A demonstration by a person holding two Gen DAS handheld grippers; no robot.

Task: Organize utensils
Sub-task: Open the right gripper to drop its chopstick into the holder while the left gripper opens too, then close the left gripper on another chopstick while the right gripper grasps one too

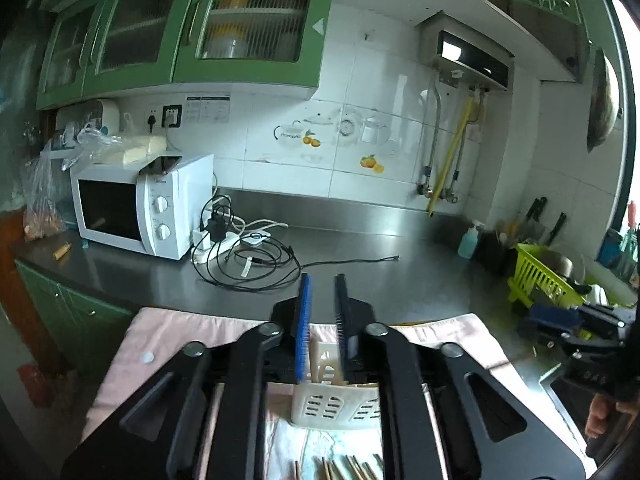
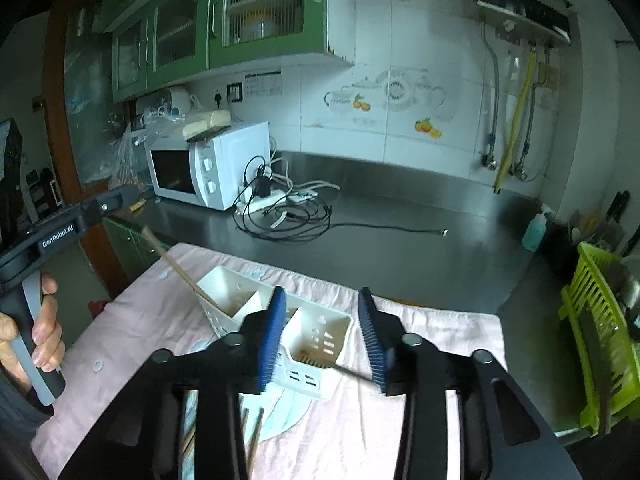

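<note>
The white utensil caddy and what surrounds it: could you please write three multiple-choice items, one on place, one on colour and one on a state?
1. Where does the caddy stand?
A. on the microwave
B. on the pink cloth
C. in the dish rack

2. What colour is the dish rack?
A. red
B. blue
C. lime green

3. How is the right tool?
A. open
B. shut on a spoon
C. shut on the caddy

Key: 1 B, cloth shows all round its base; 2 C, its slats are bright green; 3 A, its fingers stand wide apart.
</note>
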